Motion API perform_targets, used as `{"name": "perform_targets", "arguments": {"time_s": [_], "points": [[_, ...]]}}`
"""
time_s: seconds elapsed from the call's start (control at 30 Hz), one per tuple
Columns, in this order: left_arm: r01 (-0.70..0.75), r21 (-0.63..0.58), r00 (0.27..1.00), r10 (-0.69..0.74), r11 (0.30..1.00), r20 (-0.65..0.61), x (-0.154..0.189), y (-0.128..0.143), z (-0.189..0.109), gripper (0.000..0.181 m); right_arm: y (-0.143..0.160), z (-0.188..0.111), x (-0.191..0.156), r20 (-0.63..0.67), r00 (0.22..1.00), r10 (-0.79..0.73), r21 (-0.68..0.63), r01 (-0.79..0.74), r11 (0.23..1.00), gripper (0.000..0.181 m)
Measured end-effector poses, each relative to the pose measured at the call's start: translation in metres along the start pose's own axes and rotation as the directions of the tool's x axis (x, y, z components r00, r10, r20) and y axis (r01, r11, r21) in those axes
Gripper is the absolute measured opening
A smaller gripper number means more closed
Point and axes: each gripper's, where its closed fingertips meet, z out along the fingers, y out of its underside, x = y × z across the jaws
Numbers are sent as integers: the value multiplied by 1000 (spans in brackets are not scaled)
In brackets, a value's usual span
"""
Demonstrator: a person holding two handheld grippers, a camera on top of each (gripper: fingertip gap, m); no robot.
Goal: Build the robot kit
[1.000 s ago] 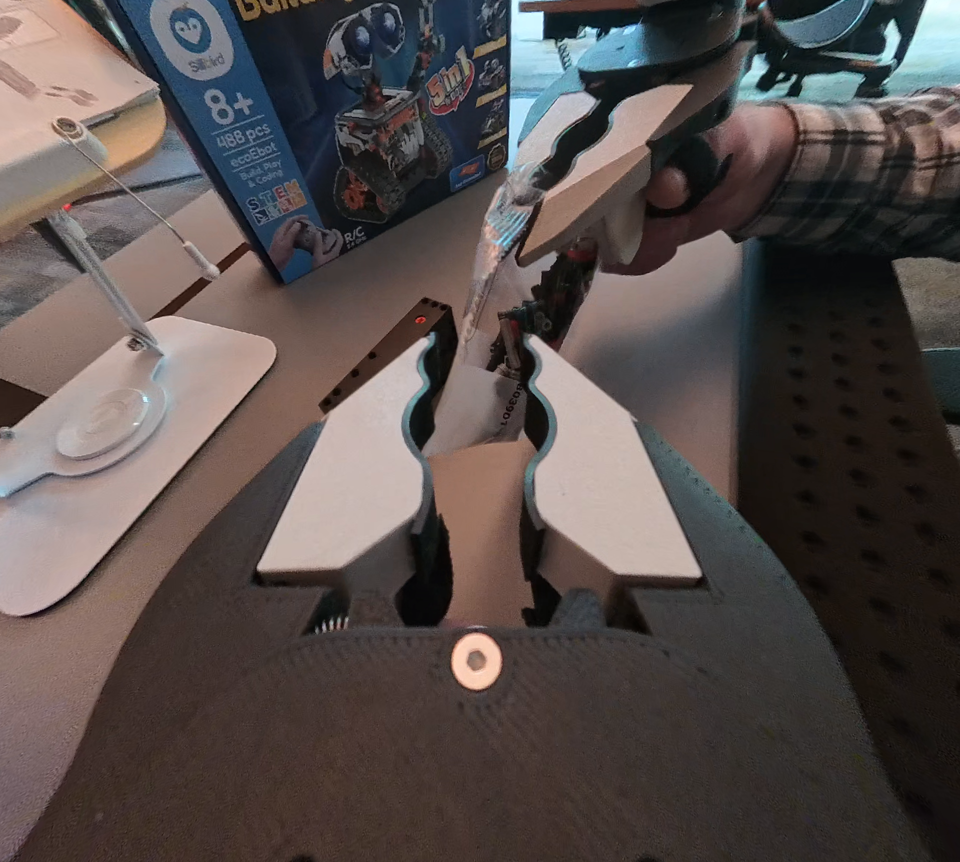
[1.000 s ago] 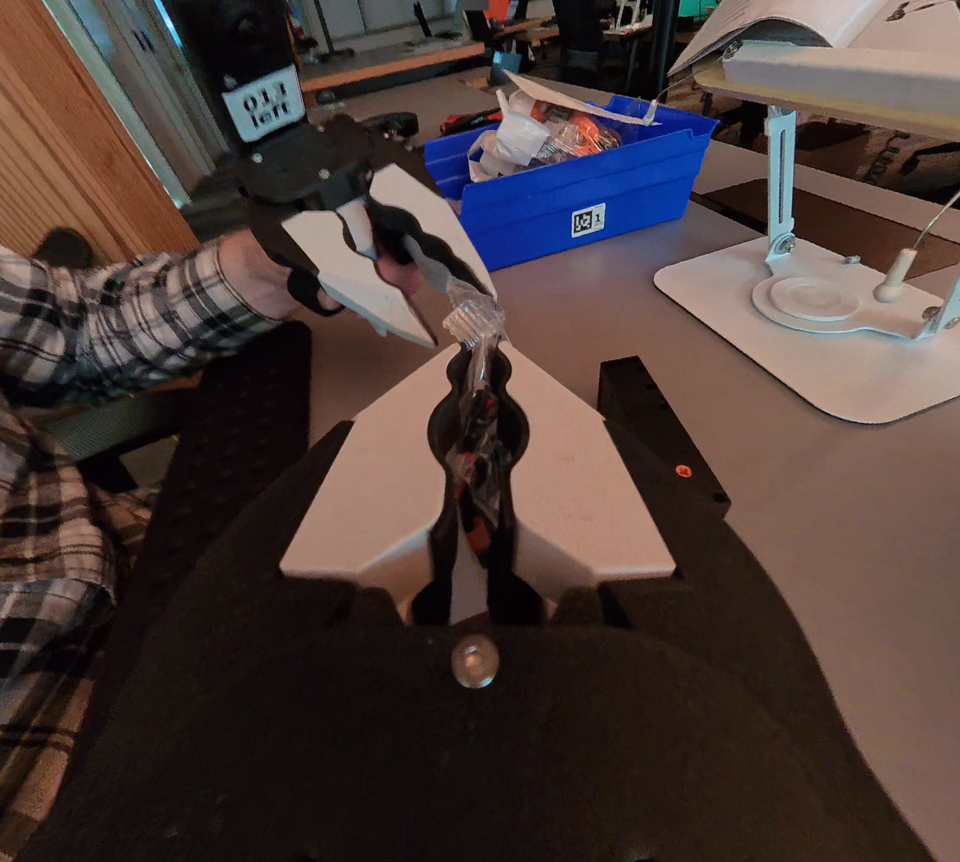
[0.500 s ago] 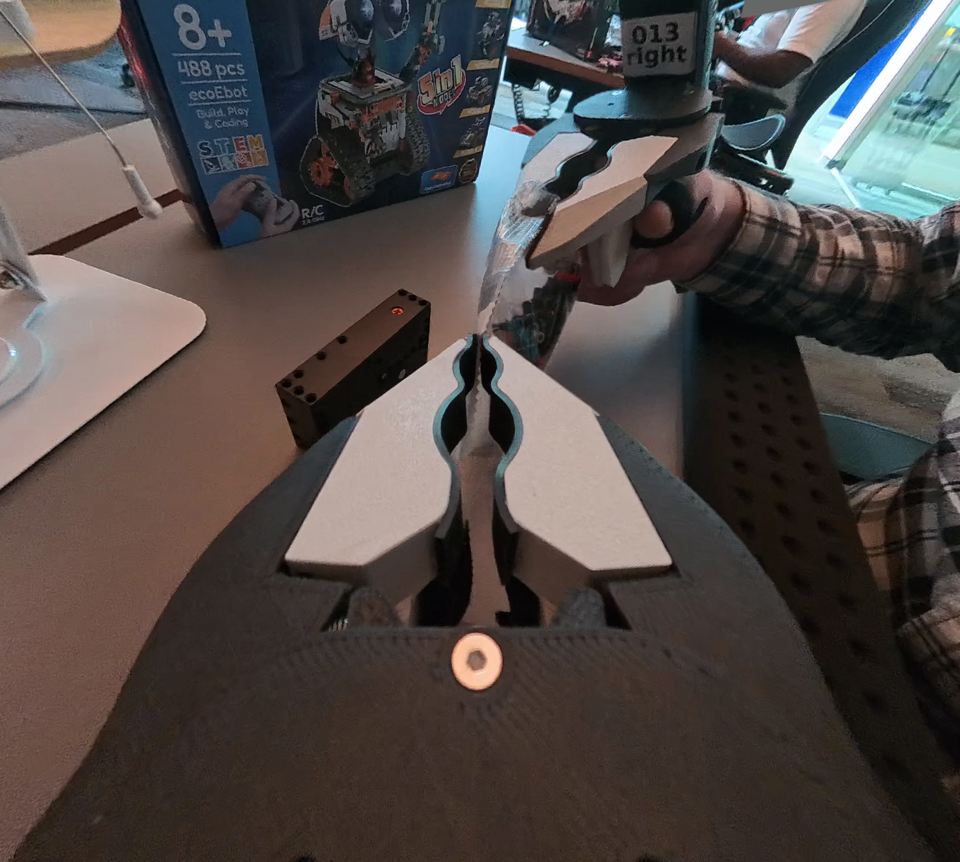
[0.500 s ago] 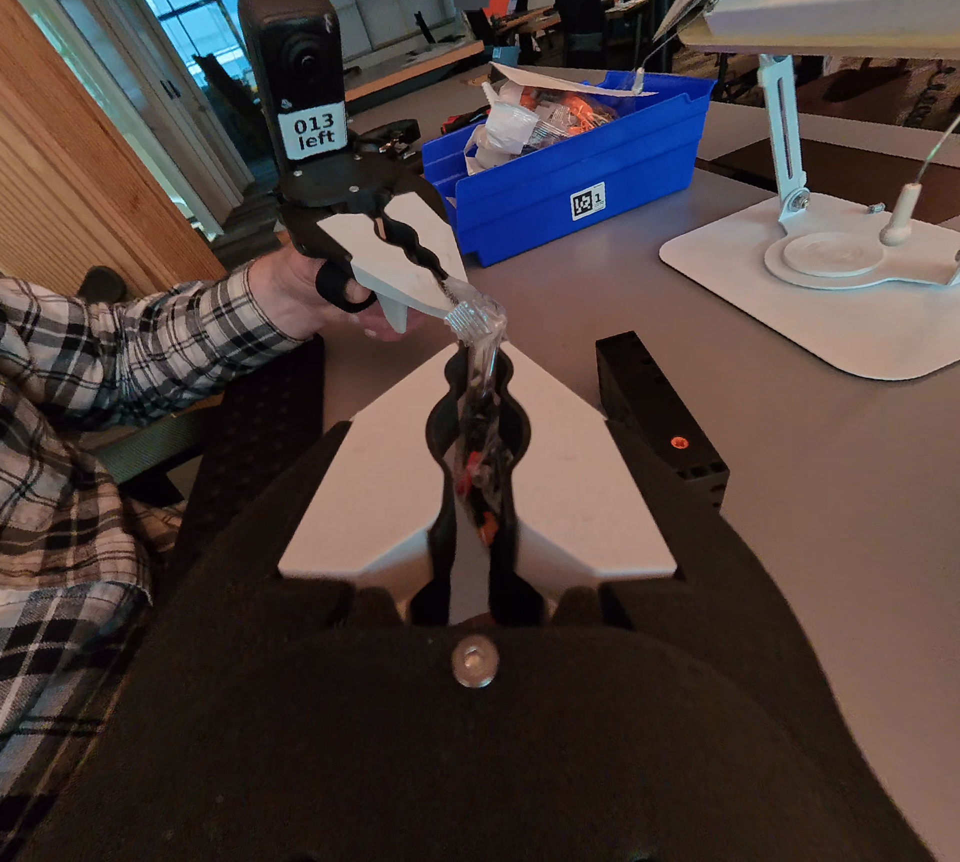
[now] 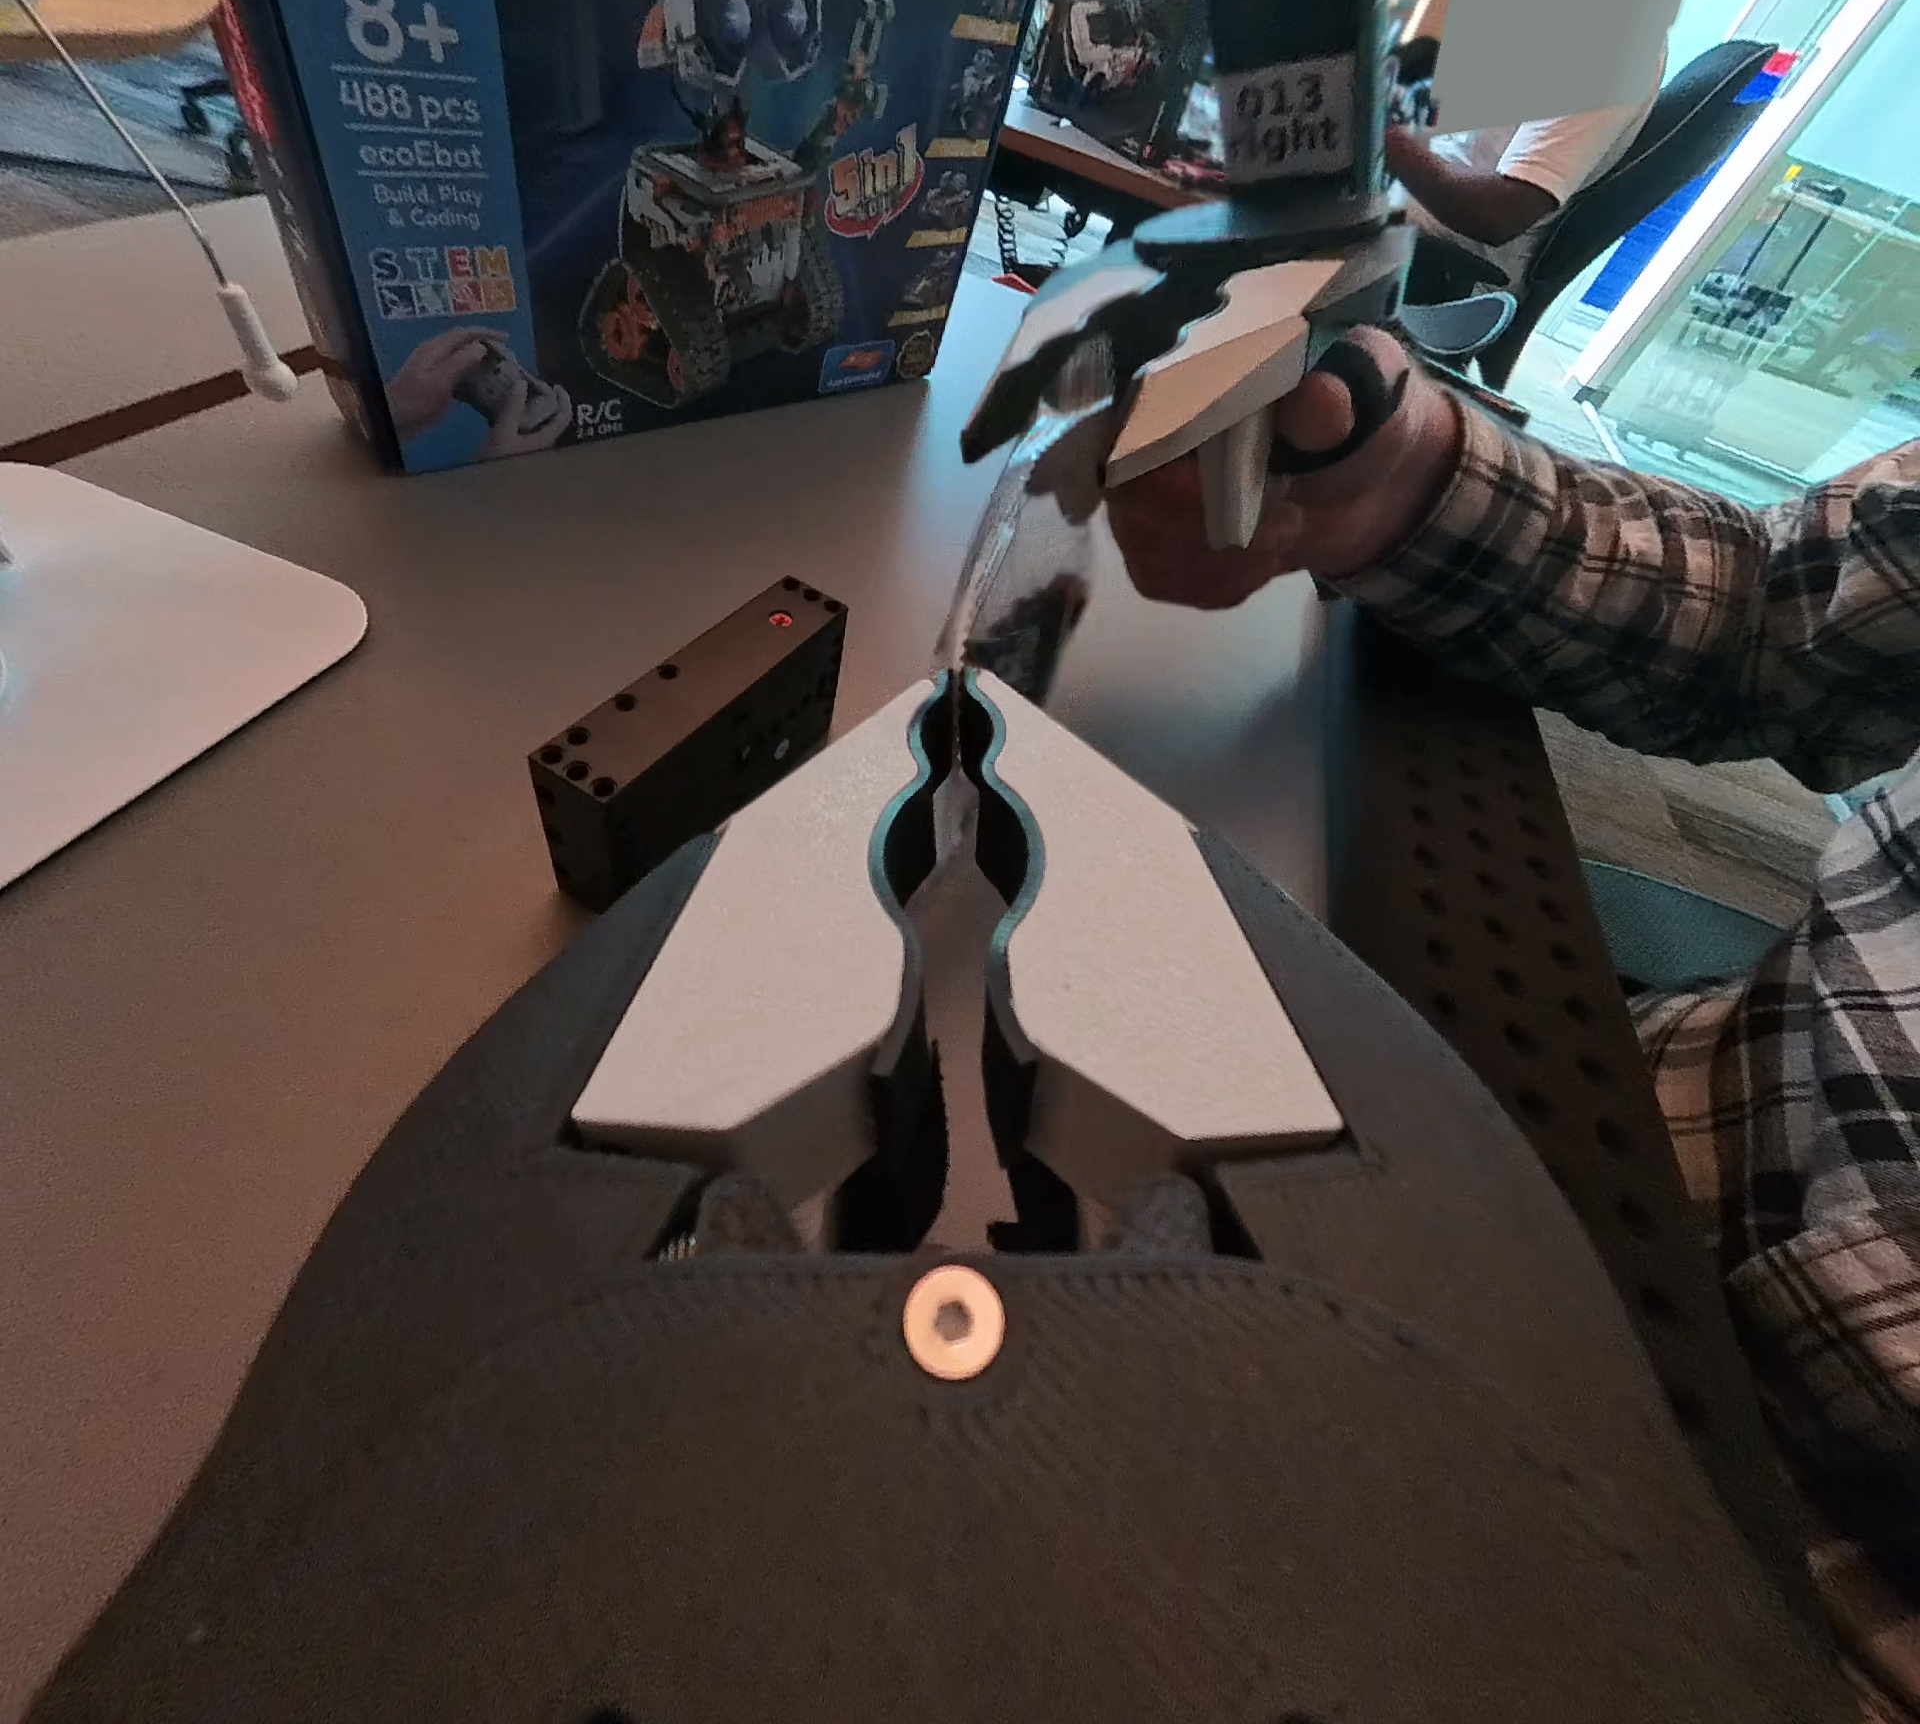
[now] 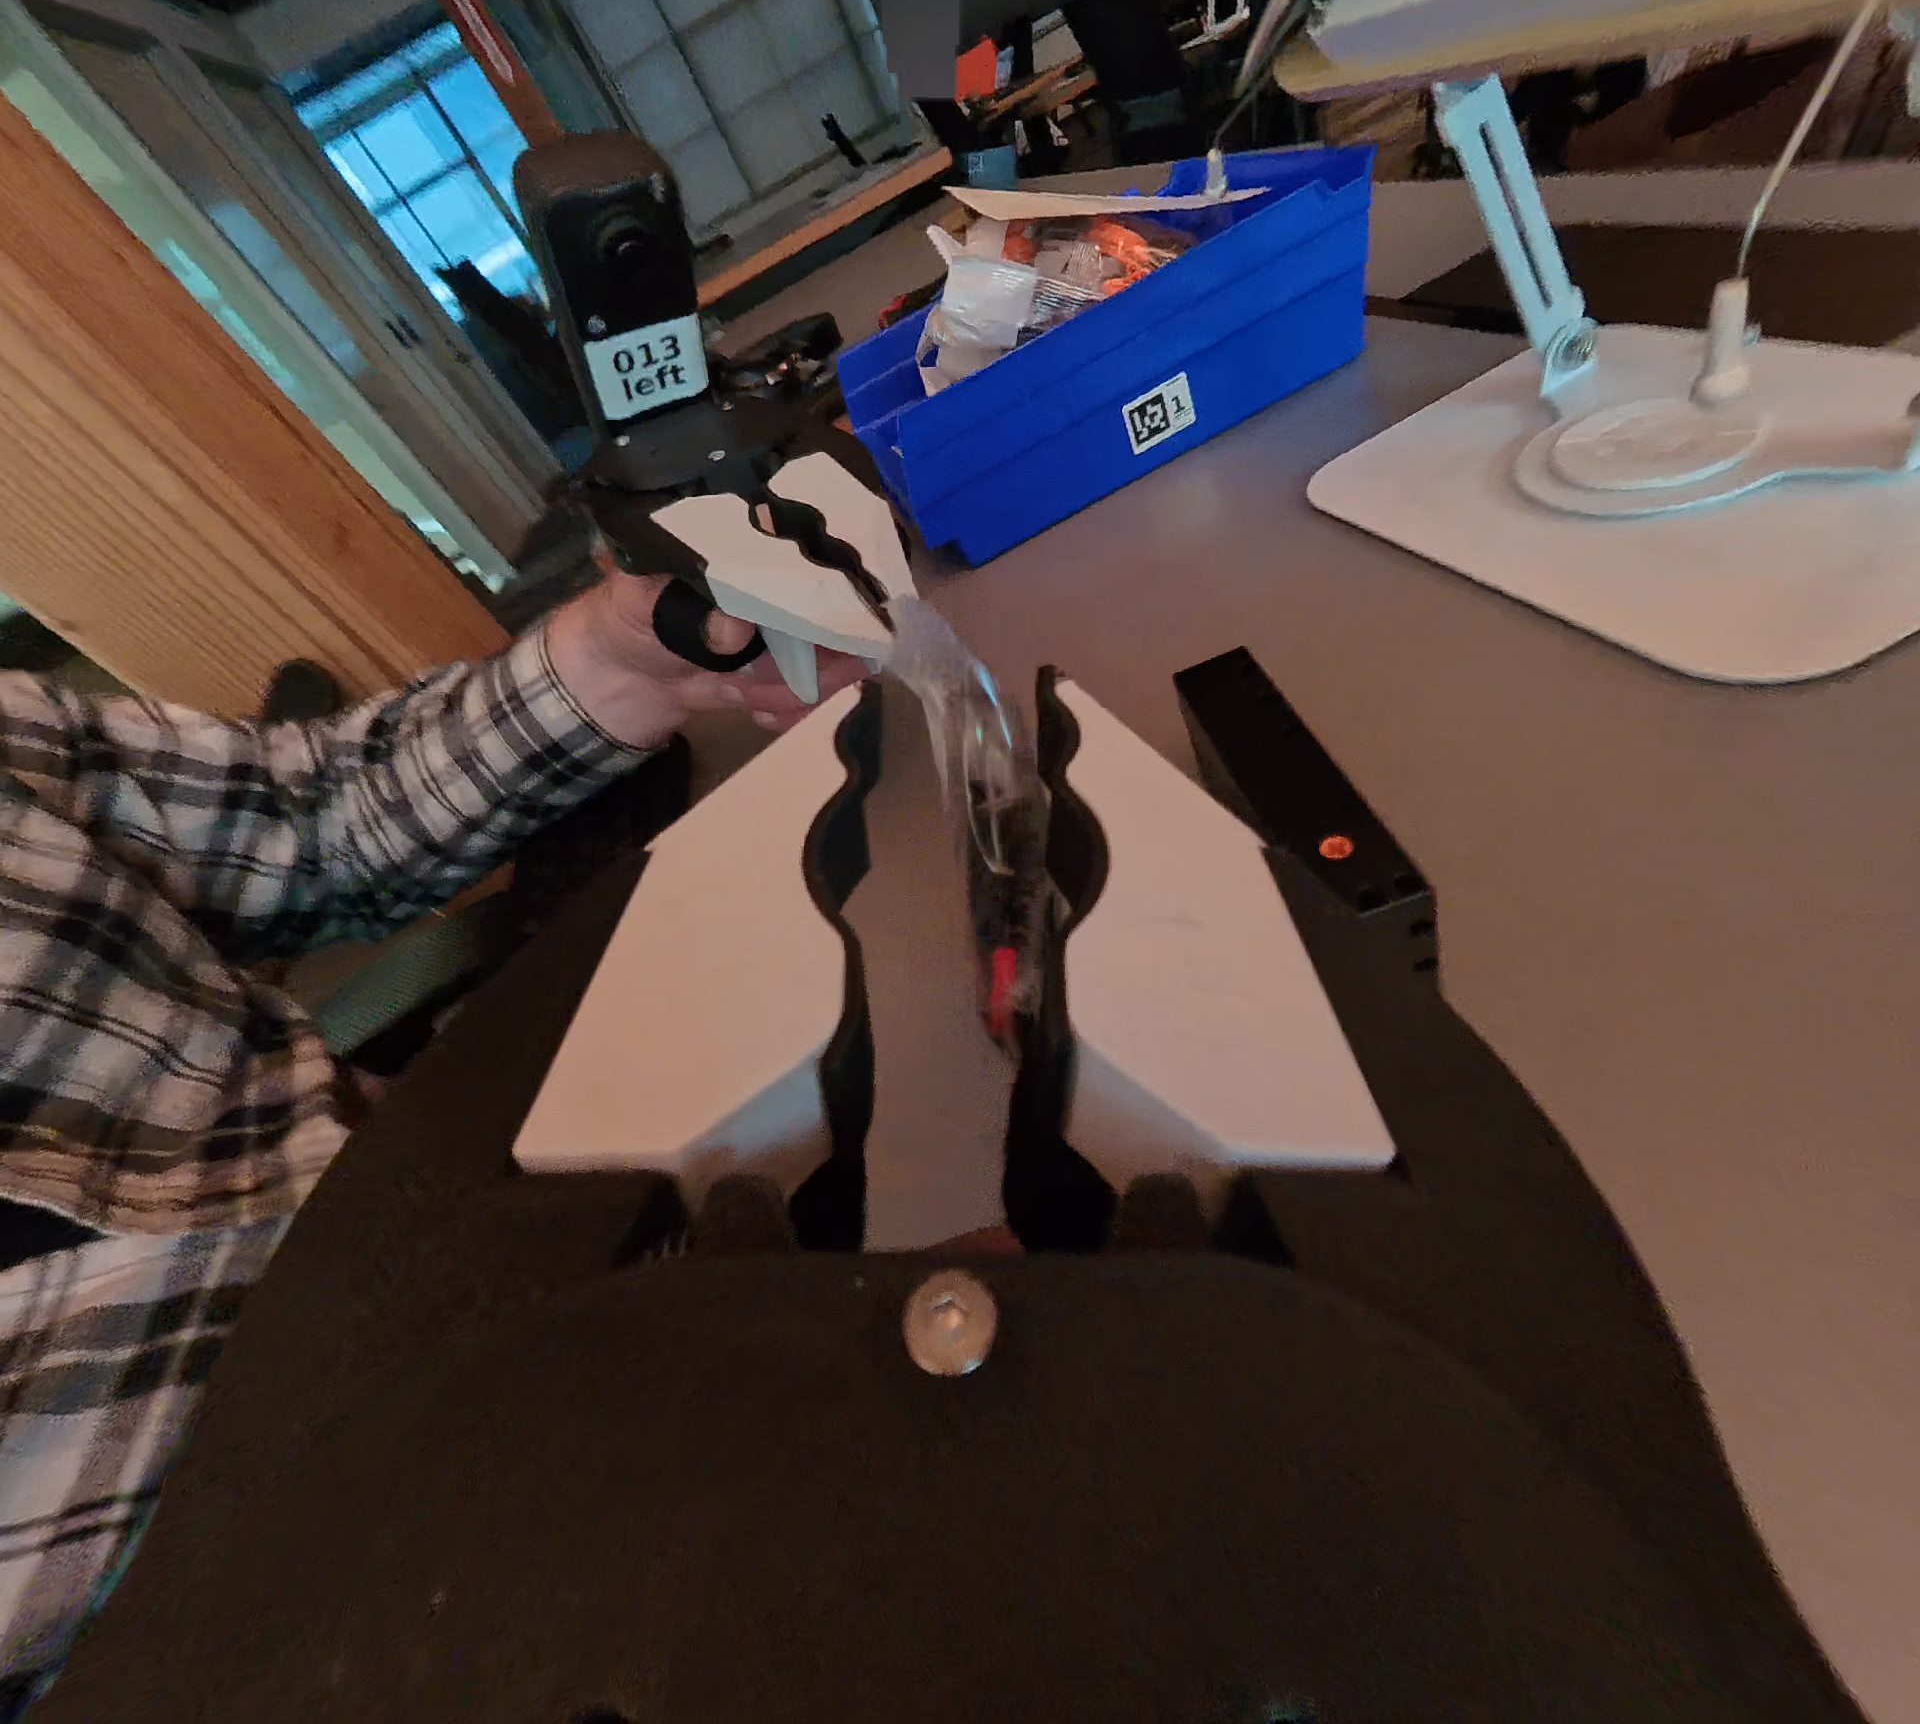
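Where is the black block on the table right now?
In the left wrist view the black block lies on the table just left of the left gripper, in front of the kit box.

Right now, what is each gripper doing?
Left gripper: tongs shut on the clear plastic bag.
Right gripper: tongs open, bag hanging between them, not clamped.

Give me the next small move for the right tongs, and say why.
Probably draw the right tongs back off the clear bag. They stand open around it, with the bag only leaning against one side, while the left tongs are shut on its end and hold it.
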Motion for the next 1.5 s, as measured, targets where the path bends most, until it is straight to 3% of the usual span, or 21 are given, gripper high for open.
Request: {"name": "perform_targets", "arguments": {"time_s": [0.1,0.2,0.23,0.4,0.63,0.93,1.13,1.3,1.5], "points": [[4,-28,1000,-4,1000,-21,4,3,1,0,2,0,3,-104,970,-221,-91,212,973,27],[22,-40,998,-24,999,-55,9,4,1,0,5,4,0,-111,946,-304,-149,287,946,7],[29,-48,997,-32,998,-64,10,6,1,0,6,4,0,-111,946,-305,-166,285,944,0],[34,-27,995,-36,999,-90,11,1,-4,0,6,2,-4,-51,995,-90,-152,81,985,0],[59,-70,995,-64,996,-71,1,10,-7,0,23,6,-1,-47,999,-24,-232,12,973,0],[76,-110,996,-81,991,-45,-4,18,-3,0,26,14,-2,-85,939,-334,-351,286,892,12],[13,-114,997,-21,993,-69,8,17,2,0,29,32,-8,-57,834,-549,-447,471,760,13],[-57,-122,997,50,991,-60,12,19,3,0,38,44,-12,-16,797,-604,-470,528,708,4],[-107,-81,994,104,991,-42,12,12,1,0,37,42,-17,-8,835,-551,-442,491,751,0]]}}
